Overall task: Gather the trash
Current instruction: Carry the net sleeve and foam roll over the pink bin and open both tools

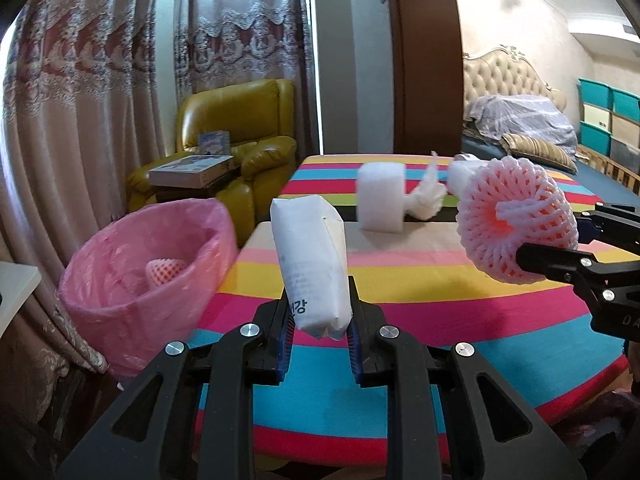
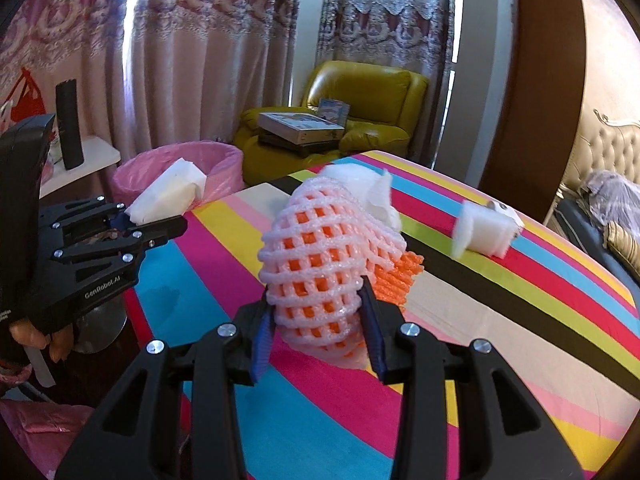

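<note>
Centre frame, the left gripper [image 1: 320,320] is clamped low on a white paper packet [image 1: 310,256], light and crushable. The right gripper [image 2: 320,320] squeezes a springy pink foam net [image 2: 320,264]. The pink-lined bin [image 1: 148,264] waits left.

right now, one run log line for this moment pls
left gripper: shut on white packet | right gripper: shut on foam net | pink bin: beside table, not reached

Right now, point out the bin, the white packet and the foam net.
bin [image 1: 120,312], left wrist view, front wall of pink liner
white packet [image 1: 310,256], left wrist view, mid-body
foam net [image 2: 320,264], right wrist view, mesh side
</note>
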Demonstrator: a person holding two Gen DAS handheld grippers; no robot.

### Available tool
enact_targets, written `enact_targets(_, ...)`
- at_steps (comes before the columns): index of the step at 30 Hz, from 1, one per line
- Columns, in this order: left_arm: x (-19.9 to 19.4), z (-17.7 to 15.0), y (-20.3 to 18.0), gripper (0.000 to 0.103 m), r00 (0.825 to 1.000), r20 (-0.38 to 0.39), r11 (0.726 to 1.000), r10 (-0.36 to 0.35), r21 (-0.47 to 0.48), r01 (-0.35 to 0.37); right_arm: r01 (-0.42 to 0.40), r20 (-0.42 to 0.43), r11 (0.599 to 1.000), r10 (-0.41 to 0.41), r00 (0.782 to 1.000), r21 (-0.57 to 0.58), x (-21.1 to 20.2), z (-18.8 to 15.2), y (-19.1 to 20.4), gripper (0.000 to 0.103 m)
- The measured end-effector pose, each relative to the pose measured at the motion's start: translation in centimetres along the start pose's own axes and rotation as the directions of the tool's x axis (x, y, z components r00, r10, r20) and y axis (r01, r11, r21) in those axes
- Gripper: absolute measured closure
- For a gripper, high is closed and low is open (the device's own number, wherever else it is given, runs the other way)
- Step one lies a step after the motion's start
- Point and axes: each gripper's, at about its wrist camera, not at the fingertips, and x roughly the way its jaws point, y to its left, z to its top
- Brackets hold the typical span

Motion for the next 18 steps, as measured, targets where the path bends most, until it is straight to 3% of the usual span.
enact_targets(18,-1.6,0.8,8.3,0.082,0.984,0.051,0.983,0.172,-0.073,-0.168,-0.138,0.018,0.986,0.140,0.990,-0.090,4.5,4.6,5.3,0.064)
